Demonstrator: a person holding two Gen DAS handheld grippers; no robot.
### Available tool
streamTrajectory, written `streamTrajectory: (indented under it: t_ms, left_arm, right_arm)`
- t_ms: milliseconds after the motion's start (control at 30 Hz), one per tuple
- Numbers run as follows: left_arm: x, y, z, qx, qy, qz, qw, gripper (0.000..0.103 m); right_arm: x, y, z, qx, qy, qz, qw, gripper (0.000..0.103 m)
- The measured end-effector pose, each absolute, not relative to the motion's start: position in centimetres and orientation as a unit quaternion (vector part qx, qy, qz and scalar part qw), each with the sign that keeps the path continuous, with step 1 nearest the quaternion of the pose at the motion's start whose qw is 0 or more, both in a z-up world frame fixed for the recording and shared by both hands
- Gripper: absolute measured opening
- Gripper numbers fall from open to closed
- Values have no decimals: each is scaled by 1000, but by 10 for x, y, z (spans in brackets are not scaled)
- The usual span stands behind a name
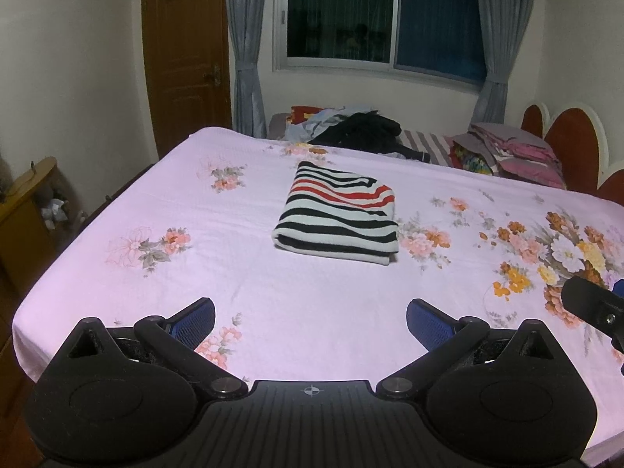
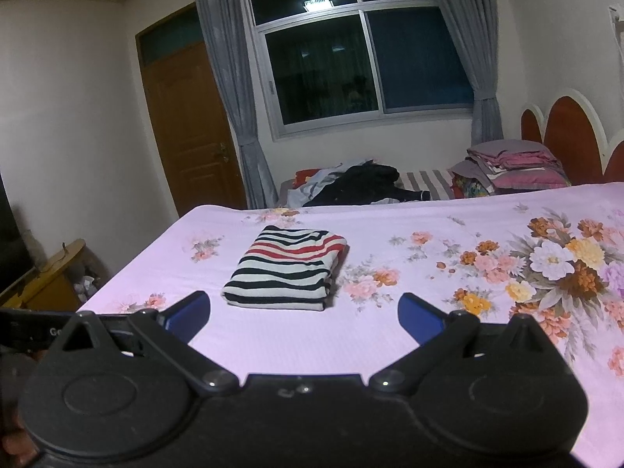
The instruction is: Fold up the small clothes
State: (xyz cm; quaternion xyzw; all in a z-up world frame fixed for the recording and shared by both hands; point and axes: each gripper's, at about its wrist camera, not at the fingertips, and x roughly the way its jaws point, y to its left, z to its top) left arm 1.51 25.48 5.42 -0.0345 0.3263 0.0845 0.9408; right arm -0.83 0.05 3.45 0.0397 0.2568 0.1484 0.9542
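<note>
A striped garment (image 1: 338, 212), white with black and red bands, lies folded into a neat rectangle on the pink floral bedsheet (image 1: 241, 241). The right wrist view shows the same folded garment (image 2: 288, 273) left of centre on the bedsheet (image 2: 390, 343). My left gripper (image 1: 311, 321) hovers over the near part of the bed, open, with nothing between its blue pads. My right gripper (image 2: 304, 316) is also open and empty, just short of the garment's near edge. Part of the right gripper (image 1: 596, 308) shows at the right edge of the left wrist view.
A heap of unfolded clothes (image 1: 351, 126) lies on a second bed beyond the far edge. Stacked folded bedding (image 1: 511, 152) rests by the red headboard (image 1: 573, 144). A wooden cabinet (image 1: 27, 210) stands left of the bed, a door (image 1: 187, 58) and a window (image 1: 382, 15) behind.
</note>
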Motion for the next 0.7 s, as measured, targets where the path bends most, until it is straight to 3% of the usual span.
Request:
streamTrajectory:
  t_ms: [700]
  left_arm:
    - [28,260,45,-33,343,67,936,103]
  right_arm:
    - [-3,5,30,40,267,139,953,103]
